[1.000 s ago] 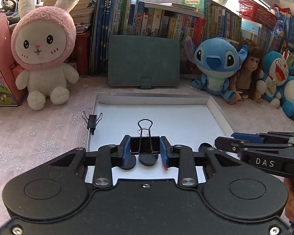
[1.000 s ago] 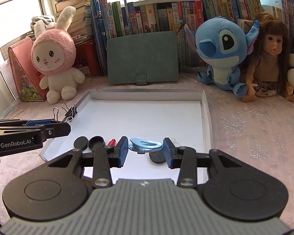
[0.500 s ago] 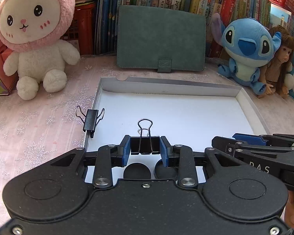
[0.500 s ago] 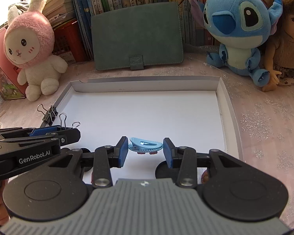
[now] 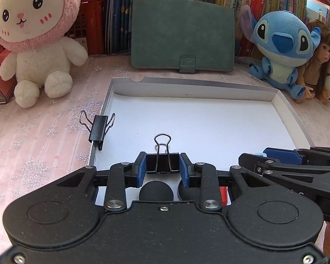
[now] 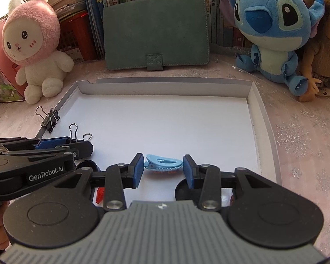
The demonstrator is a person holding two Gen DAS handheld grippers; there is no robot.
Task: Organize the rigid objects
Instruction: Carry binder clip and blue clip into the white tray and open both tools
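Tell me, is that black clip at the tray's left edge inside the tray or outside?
Neither quite: the black clip is clamped onto the tray's left wall, wire handles spread to either side, one over the cloth, one over the tray floor.

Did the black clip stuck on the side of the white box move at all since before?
No. The black clip is clamped on the left wall of the white box, as earlier; only the cameras came closer.

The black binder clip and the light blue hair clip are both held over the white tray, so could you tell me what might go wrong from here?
1. The right gripper holds the light blue plastic hair clip only by its ends, so it may twist out.
2. The left gripper and right one sit close together and might collide.
3. The black metal binder clip might land on the dark round discs in the white cardboard tray.
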